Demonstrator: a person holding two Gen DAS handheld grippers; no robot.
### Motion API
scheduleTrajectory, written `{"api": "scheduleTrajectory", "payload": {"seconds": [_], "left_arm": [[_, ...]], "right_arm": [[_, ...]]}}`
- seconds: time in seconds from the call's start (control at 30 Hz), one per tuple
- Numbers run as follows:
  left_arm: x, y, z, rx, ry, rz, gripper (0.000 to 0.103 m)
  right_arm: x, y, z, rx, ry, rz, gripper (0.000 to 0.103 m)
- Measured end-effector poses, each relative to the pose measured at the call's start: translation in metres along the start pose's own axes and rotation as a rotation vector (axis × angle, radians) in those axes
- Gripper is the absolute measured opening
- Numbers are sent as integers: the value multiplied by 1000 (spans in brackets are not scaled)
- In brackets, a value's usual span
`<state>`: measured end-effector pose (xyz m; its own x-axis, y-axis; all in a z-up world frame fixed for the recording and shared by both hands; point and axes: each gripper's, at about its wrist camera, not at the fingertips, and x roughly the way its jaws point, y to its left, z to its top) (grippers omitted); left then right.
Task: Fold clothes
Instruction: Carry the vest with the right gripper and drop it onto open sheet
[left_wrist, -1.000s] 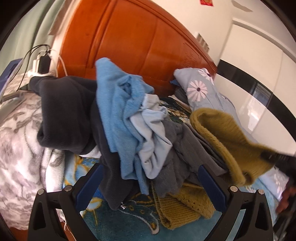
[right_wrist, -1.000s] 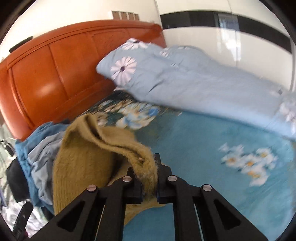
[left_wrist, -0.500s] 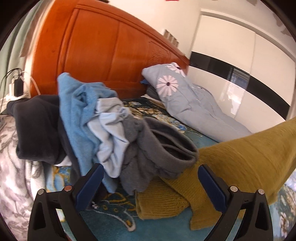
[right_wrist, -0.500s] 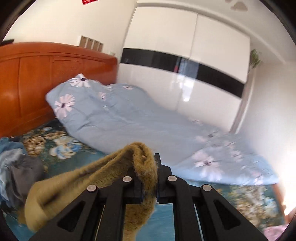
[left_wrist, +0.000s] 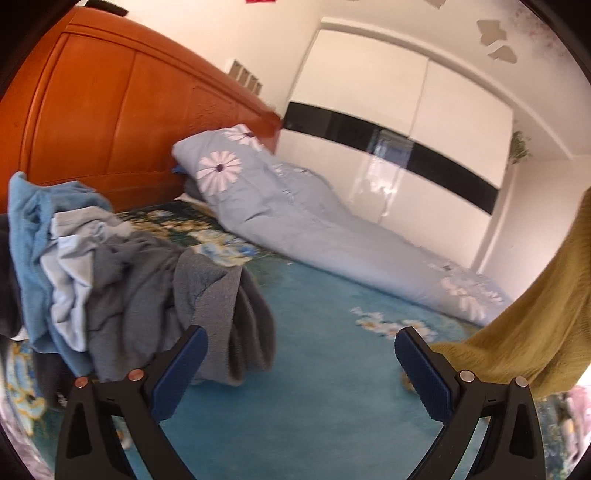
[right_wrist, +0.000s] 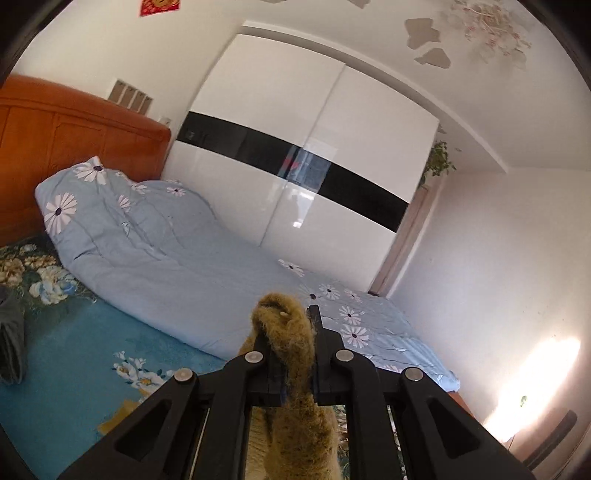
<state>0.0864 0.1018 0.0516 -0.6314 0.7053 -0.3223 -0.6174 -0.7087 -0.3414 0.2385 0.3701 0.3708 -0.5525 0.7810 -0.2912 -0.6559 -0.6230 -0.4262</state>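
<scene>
My right gripper (right_wrist: 291, 328) is shut on a mustard yellow knit sweater (right_wrist: 291, 339) and holds it up in the air. In the left wrist view the sweater (left_wrist: 539, 314) hangs at the far right, its lower edge near the bed. My left gripper (left_wrist: 299, 354) is open and empty, low over the blue floral bedspread (left_wrist: 314, 406). A pile of clothes (left_wrist: 110, 258) in grey, light blue and dark tones lies to its left, just past the left finger.
A light blue daisy-print duvet (left_wrist: 314, 225) lies along the far side of the bed, also in the right wrist view (right_wrist: 166, 258). An orange wooden headboard (left_wrist: 110, 122) stands behind the pile. A white wardrobe (right_wrist: 314, 155) with a black band fills the far wall.
My right gripper has pulled the yellow sweater out of the pile, up and to the right. The left gripper has swung right, so the pile now sits at its left.
</scene>
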Motion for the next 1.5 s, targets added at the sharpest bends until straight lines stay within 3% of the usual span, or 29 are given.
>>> {"api": "scheduleTrajectory", "payload": {"seconds": [0.1, 0.27, 0.4, 0.53, 0.67, 0.8, 0.87, 0.97, 1.13, 1.37, 1.5], "left_arm": [[4, -20, -2, -42, 16, -88, 103], [2, -35, -3, -100, 45, -162, 103], [-2, -41, 0, -121, 80, -157, 103], [-9, -47, -1, -44, 157, -129, 103], [-24, -61, -5, 67, 183, -92, 103], [-23, -77, -14, 146, 257, -93, 103], [-21, -84, -19, 157, 294, -105, 103], [-17, -93, -28, 156, 354, -129, 103], [0, -119, -62, 149, 474, -199, 103], [11, -168, -97, 255, 585, -249, 103], [15, -181, -110, 246, 631, -274, 103]], "right_arm": [[17, 40, -17, -52, 53, 168, 9], [38, 111, -77, -123, 174, 530, 10], [36, 161, -140, -140, 247, 747, 10], [34, 208, -191, -188, 333, 867, 10], [22, 216, -216, -243, 308, 875, 14], [19, 173, -229, -111, 287, 881, 56], [16, 136, -242, -13, 274, 865, 57], [11, 84, -275, 127, 281, 764, 60], [16, 27, -342, 260, 387, 558, 62], [12, -3, -381, 370, 443, 482, 62], [27, -14, -400, 495, 513, 516, 62]]}}
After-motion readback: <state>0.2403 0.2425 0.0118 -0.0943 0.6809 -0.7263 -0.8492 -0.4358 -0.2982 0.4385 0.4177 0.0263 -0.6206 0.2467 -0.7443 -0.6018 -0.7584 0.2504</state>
